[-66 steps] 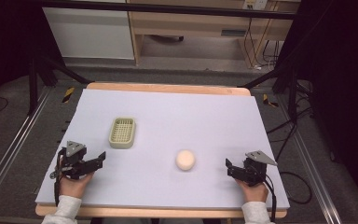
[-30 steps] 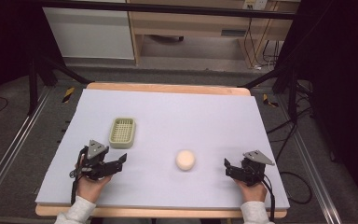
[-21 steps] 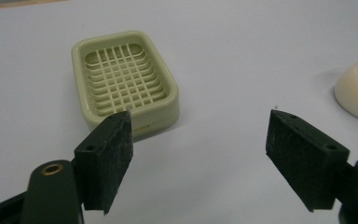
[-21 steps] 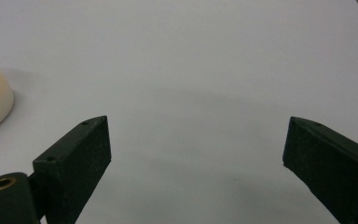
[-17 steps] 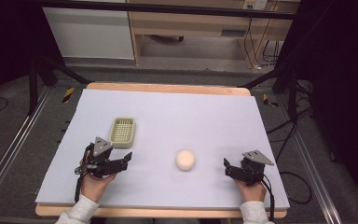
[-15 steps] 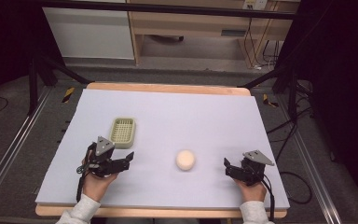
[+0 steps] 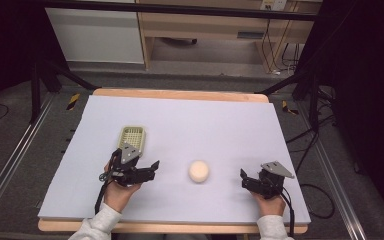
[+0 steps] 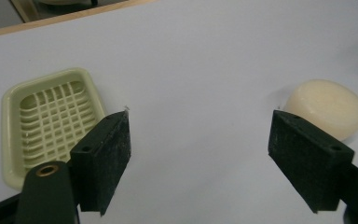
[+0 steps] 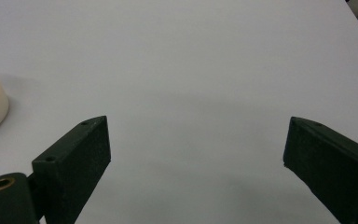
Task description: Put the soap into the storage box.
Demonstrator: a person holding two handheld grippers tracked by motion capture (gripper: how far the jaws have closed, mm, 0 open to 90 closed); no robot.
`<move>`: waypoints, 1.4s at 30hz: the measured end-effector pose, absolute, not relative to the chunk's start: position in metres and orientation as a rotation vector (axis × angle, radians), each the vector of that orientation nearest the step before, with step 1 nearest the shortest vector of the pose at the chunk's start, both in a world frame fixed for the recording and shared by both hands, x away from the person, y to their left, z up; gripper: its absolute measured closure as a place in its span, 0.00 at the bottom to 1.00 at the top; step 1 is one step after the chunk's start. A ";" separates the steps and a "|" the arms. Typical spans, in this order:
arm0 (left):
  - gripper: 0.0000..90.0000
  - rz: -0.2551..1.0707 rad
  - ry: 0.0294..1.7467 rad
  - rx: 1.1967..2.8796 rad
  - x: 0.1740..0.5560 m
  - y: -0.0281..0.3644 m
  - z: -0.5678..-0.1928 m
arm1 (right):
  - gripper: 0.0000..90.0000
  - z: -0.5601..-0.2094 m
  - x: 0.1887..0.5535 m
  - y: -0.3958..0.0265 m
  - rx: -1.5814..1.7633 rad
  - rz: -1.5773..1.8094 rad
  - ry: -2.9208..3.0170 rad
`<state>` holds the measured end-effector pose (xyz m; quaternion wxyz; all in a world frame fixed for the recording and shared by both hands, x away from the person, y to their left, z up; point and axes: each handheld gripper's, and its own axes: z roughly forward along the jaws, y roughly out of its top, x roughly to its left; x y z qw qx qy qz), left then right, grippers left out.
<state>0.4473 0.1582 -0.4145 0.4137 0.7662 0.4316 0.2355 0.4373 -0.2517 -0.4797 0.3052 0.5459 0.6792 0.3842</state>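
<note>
A white sheet [image 7: 230, 125] covered the wooden table; grey floor lay around it. The left gripper [image 7: 150, 167], jaws just opening and empty, pointed toward the round cream soap bar [image 7: 199, 171], a pale-green slotted plastic soap dish [image 7: 131, 137] beside it. The right gripper [image 7: 243, 179] sat open.

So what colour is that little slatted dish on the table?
The small grid-bottomed plastic dish is pale yellow-green, clearest in the left gripper view.

The high view looks down over the table [image 7: 230, 125]; both tool views skim it closely, sharing the soap [image 7: 198, 171].

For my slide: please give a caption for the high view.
Left gripper open, between soap dish and soap.
</note>
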 end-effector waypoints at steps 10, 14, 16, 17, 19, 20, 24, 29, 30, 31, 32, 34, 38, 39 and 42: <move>0.22 0.569 1.050 1.936 0.451 0.130 -0.410 | 0.08 -0.481 0.438 -0.252 1.448 1.017 1.799; 0.22 0.547 1.041 1.941 0.452 0.121 -0.414 | 0.08 -0.481 0.438 -0.252 1.453 1.025 1.795; 0.21 0.544 1.036 1.951 0.453 0.116 -0.416 | 0.09 -0.481 0.438 -0.252 1.452 1.033 1.790; 0.21 0.544 1.036 1.951 0.453 0.116 -0.416 | 0.09 -0.481 0.438 -0.252 1.452 1.033 1.790; 0.21 0.540 1.032 1.963 0.453 0.110 -0.419 | 0.09 -0.482 0.438 -0.251 1.446 1.034 1.786; 0.21 0.537 1.030 1.963 0.453 0.108 -0.420 | 0.09 -0.482 0.438 -0.252 1.446 1.034 1.788; 0.21 0.540 1.019 1.982 0.454 0.103 -0.421 | 0.09 -0.482 0.438 -0.251 1.451 1.032 1.791; 0.20 0.532 1.021 1.978 0.456 0.096 -0.421 | 0.09 -0.483 0.438 -0.251 1.457 1.034 1.796; 0.20 0.526 1.015 1.978 0.456 0.093 -0.421 | 0.09 -0.483 0.438 -0.251 1.454 1.033 1.795; 0.20 0.526 1.015 1.978 0.456 0.093 -0.421 | 0.09 -0.483 0.438 -0.251 1.453 1.036 1.797; 0.20 0.518 1.009 1.981 0.456 0.089 -0.421 | 0.09 -0.483 0.438 -0.251 1.451 1.034 1.799; 0.20 0.512 1.002 1.985 0.457 0.086 -0.422 | 0.09 -0.483 0.438 -0.251 1.448 1.034 1.800; 0.20 0.499 0.995 1.988 0.458 0.078 -0.423 | 0.08 -0.484 0.439 -0.250 1.450 1.028 1.806; 0.20 0.496 0.992 1.993 0.459 0.077 -0.424 | 0.08 -0.484 0.439 -0.250 1.450 1.028 1.806; 0.20 0.489 0.987 2.006 0.460 0.069 -0.426 | 0.08 -0.484 0.438 -0.250 1.455 1.028 1.807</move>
